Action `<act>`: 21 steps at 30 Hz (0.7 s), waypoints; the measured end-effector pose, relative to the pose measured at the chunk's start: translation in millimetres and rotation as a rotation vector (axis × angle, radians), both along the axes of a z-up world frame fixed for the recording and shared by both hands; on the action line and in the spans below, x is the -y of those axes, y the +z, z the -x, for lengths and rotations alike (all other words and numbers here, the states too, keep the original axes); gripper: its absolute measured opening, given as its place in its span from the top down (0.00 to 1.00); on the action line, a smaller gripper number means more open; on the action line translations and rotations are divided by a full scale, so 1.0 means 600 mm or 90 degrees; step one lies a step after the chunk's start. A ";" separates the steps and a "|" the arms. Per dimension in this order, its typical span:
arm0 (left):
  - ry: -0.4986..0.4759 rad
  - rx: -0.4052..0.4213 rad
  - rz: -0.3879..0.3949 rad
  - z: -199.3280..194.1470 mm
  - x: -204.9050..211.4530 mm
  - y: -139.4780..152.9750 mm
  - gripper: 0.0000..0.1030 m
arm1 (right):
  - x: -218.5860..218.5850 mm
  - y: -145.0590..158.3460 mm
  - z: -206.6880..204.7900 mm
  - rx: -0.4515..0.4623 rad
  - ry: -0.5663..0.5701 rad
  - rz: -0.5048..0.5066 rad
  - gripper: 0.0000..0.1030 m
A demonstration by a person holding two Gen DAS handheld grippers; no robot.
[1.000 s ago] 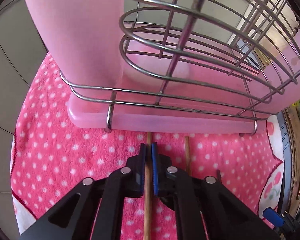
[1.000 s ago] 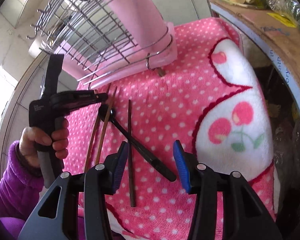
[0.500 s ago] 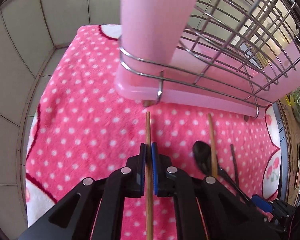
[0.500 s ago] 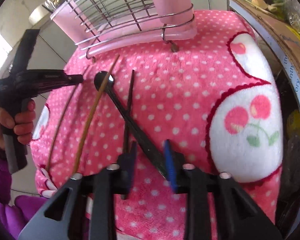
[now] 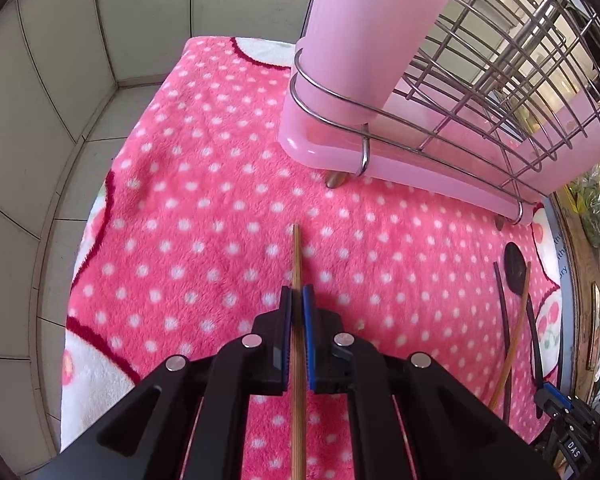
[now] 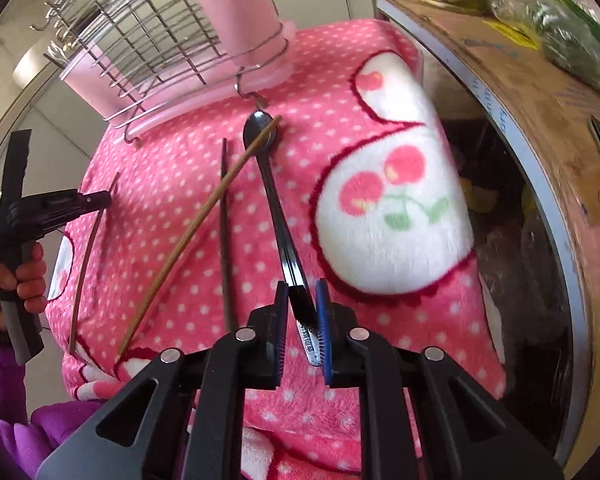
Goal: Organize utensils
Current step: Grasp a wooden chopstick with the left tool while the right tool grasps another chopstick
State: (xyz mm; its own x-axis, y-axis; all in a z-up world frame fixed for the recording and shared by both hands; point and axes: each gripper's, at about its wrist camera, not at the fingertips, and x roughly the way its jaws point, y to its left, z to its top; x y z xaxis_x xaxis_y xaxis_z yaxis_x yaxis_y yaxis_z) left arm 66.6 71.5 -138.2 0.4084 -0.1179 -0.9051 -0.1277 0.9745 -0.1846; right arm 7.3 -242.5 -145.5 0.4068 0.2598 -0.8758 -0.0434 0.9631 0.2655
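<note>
My left gripper pinches thin light-wood chopstick; right gripper seemingly clamps long black-handled metal spoon. Pick-up step. Next: drop both in tall pink plastic utensil cup.

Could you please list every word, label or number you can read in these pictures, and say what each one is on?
"DAS": white letters on the black right tongs, at the lower right of the left wrist view.
Spoon handle end: printed marks, too small and tilted to read.
Left tongs body: a faint line of print, too blurred to read.
Cardboard box: a yellow label and dark letters, blurred and unreadable.
</note>
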 end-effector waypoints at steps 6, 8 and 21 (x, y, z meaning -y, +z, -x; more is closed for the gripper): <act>0.013 -0.003 0.003 -0.001 -0.006 -0.007 0.95 | -0.002 -0.022 0.013 -0.038 -0.017 -0.011 0.86; 0.010 -0.008 0.005 -0.003 -0.014 -0.008 0.95 | 0.004 -0.024 0.014 -0.040 -0.027 -0.030 0.86; -0.008 -0.083 0.072 -0.042 -0.052 -0.007 0.88 | 0.018 0.046 -0.052 -0.015 -0.017 -0.185 0.63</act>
State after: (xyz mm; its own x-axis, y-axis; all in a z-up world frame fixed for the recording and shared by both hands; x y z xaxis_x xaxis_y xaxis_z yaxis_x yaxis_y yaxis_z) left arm 91.9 102.7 -142.4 0.2859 -0.2266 -0.9311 -0.1460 0.9500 -0.2760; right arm 38.7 -253.5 -118.0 0.3967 0.4910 -0.7756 -0.0099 0.8472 0.5312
